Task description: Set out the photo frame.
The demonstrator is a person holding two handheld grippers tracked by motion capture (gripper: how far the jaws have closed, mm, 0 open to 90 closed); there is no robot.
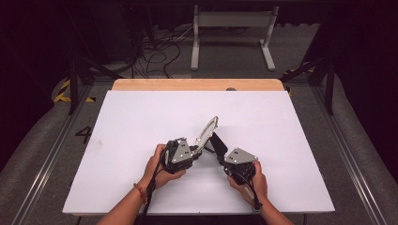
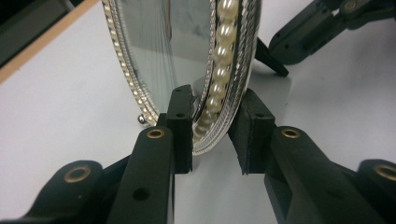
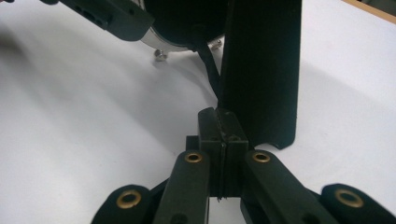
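Note:
An oval mirror (image 1: 207, 131) with a pearl-and-silver rim stands tilted on the white table, propped by a black back stand (image 1: 218, 142). My left gripper (image 1: 196, 149) is at its lower edge. In the left gripper view the rim (image 2: 219, 88) sits between the pads of the left gripper (image 2: 215, 126); one pad lies against the glass side and the other stands just off the rim, so the jaws are open. My right gripper (image 3: 222, 116) is shut, pads together with nothing between them, right in front of the stand's foot (image 3: 261, 70).
The white table top (image 1: 141, 122) has a wooden strip (image 1: 197, 84) along its far edge. Beyond it on the floor stand a white metal frame (image 1: 232, 33) and loose cables (image 1: 155, 51). Both hands are near the table's front edge.

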